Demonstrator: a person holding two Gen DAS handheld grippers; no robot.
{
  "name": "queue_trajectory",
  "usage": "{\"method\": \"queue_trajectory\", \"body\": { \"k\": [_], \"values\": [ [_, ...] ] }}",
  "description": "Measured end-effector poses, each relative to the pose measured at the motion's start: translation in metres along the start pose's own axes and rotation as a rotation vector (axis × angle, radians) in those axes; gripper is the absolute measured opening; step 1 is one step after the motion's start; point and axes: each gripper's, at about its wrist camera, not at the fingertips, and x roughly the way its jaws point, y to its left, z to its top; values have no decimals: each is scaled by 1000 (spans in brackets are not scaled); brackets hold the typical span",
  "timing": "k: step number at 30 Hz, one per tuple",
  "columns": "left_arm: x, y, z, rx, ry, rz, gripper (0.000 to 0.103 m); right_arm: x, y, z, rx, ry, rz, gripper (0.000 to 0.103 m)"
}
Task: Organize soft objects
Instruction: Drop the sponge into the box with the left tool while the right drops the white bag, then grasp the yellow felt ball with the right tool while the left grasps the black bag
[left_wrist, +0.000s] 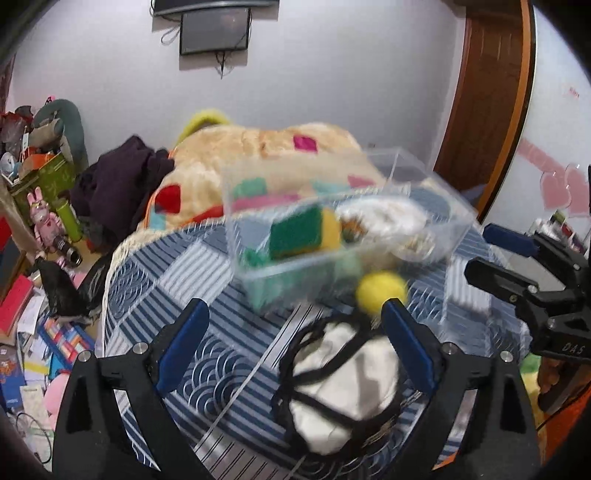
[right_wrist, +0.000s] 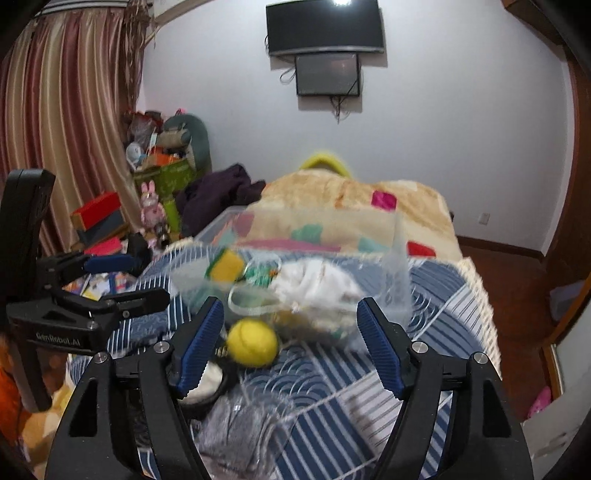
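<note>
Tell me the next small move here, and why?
Probably ease the open right gripper forward and down around the yellow ball. The ball lies loose on the blue striped bedspread, just outside the clear plastic bin that already holds a sponge and white cloth, and both grippers are empty.

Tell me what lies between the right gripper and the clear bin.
In the right wrist view, a yellow ball sits between the open right gripper and the clear bin.

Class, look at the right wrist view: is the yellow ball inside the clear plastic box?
No, the yellow ball lies on the striped bedspread just in front of the clear box.
</note>
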Motion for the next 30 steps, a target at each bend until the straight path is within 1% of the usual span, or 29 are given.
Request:
{"method": "queue_trajectory", "body": {
  "k": [2,7,8,9,10,11,12,13,14,16,17,18,19,20,22,23,26,27,30],
  "values": [
    [11,4,-11,-10,39,-1,95,10,2,-8,2,33,15,72],
    [35,9,-30,-47,118,-42,95,37,9,-17,-6,107,46,71],
    [39,9,-32,-49,130,-48,95,43,10,-17,-4,123,55,69],
    [45,9,-35,-50,141,-58,92,48,11,-17,-1,137,64,65],
    [47,8,-37,-52,147,-67,87,55,11,-17,5,155,74,63],
    [51,8,-38,-56,158,-85,84,61,11,-17,11,169,83,58],
    [53,7,-40,-60,162,-99,78,64,12,-18,15,181,90,55],
    [53,6,-40,-60,156,-103,77,66,13,-19,17,189,93,53],
    [52,4,-41,-54,148,-104,74,70,14,-19,17,199,97,49],
    [51,0,-42,-36,142,-122,59,75,17,-19,14,213,113,41],
    [50,-3,-43,-27,139,-129,56,75,19,-20,12,216,124,36],
    [50,-5,-42,-21,138,-134,46,74,21,-21,4,212,119,36],
    [47,-6,-42,-13,135,-138,42,73,23,-22,-8,205,111,35],
    [45,-8,-43,-5,129,-126,40,71,25,-22,-19,199,104,34],
    [42,-11,-43,5,118,-106,32,68,26,-23,-32,188,95,33],
    [41,-11,-44,4,116,-103,30,65,26,-23,-35,182,93,33],
    [31,-11,-43,2,101,-101,15,54,25,-23,-41,162,89,32],
    [25,-12,-42,10,90,-94,12,49,26,-23,-47,153,85,32],
    [9,-14,-39,21,51,-87,11,33,25,-21,-58,119,76,32]
  ]
}}
